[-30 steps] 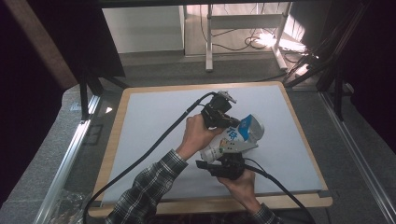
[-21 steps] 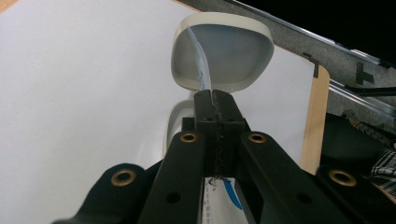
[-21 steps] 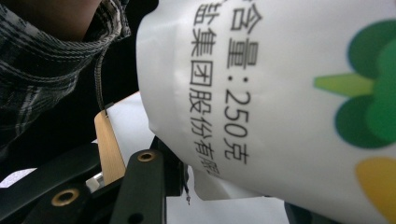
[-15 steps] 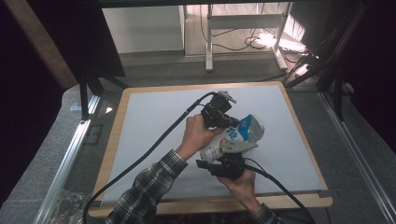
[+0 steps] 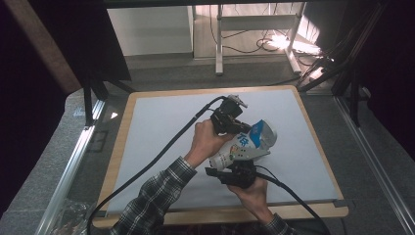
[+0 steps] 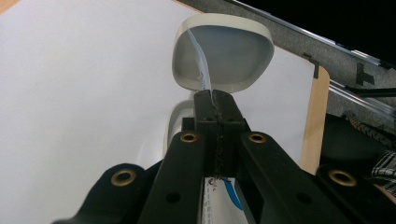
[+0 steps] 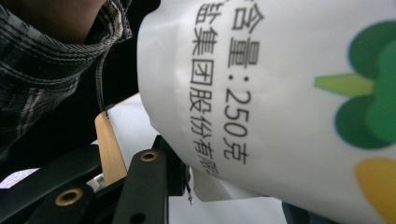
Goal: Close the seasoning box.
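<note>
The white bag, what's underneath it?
Under the white bag lies the pale mat on the table. The right claw grips the bag's lower end, the left claw pinches it near the top. The mat directly below it is covered.

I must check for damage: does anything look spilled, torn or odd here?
Nothing spilled or torn. The pouch is held off the table, tilted, between both tongs; the left tongs pinch its thin edge, so its oval base faces that camera.
</note>
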`<state>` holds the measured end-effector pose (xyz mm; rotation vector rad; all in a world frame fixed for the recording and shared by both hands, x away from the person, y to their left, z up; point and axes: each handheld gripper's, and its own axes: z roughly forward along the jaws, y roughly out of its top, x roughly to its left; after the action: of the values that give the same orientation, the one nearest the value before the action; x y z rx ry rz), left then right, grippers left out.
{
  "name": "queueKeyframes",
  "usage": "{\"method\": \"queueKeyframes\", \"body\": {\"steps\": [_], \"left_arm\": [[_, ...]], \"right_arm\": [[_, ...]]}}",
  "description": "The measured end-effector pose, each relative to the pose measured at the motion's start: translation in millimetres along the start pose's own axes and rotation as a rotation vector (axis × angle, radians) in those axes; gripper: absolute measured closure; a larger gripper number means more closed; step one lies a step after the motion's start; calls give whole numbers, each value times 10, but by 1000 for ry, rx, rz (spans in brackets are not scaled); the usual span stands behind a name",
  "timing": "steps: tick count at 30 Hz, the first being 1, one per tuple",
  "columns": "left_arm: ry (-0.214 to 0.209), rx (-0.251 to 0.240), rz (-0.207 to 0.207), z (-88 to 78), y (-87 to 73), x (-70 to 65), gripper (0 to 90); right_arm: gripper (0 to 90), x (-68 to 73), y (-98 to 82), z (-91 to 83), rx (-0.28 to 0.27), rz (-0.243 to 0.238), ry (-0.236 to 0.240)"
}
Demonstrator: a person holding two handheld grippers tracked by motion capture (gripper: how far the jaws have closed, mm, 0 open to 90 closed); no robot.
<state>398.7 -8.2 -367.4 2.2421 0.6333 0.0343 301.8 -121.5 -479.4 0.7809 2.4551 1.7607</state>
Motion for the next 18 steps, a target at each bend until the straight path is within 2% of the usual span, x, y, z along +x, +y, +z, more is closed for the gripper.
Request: {"method": "queueKeyframes", "body": {"steps": [18], "left_arm": [[-1, 7, -5, 4, 4, 13, 900]], "right_arm": [[632, 3, 10, 5, -7, 5, 4]]}}
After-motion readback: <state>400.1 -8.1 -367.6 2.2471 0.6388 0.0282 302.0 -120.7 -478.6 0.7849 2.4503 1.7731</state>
